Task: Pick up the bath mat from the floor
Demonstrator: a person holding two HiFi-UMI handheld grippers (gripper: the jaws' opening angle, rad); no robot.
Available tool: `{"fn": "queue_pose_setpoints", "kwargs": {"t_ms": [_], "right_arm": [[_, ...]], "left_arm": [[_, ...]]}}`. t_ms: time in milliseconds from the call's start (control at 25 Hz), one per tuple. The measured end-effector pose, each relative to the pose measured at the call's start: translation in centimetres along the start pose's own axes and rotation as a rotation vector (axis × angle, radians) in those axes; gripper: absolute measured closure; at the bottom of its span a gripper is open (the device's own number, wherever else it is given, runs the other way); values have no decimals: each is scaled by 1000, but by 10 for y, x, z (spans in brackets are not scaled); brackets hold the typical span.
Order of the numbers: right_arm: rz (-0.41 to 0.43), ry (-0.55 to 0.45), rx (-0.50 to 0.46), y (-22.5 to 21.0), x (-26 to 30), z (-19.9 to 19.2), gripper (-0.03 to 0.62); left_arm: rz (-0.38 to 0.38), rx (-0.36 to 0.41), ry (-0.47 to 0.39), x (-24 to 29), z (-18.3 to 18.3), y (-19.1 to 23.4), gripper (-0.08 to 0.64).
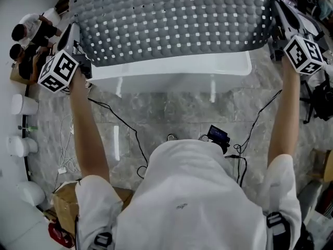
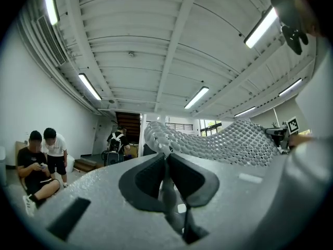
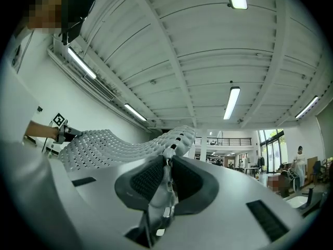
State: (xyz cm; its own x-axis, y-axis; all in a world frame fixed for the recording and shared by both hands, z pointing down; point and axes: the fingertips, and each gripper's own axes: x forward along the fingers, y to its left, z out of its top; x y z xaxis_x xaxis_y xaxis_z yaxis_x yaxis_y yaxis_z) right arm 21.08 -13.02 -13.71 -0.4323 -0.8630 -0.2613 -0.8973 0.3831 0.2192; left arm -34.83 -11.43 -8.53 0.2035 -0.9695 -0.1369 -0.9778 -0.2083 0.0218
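Above the floor (image 1: 171, 113), left hand-held gripper (image 2: 165, 158) and right hand-held gripper (image 3: 168, 161) clamp opposite bath mat (image 1: 171, 20) edges.

Grey bath mat (image 1: 171, 22), bumpy with square perforations, stretched flat in air, off floor, sagging slightly mid-span.
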Motion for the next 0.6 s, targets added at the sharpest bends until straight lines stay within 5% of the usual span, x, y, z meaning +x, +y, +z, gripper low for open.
{"fn": "queue_pose_setpoints", "kwargs": {"t_ms": [600], "right_arm": [[-11, 29, -61, 10, -2, -3, 538]], "left_arm": [[0, 29, 3, -2, -1, 5, 515]]}}
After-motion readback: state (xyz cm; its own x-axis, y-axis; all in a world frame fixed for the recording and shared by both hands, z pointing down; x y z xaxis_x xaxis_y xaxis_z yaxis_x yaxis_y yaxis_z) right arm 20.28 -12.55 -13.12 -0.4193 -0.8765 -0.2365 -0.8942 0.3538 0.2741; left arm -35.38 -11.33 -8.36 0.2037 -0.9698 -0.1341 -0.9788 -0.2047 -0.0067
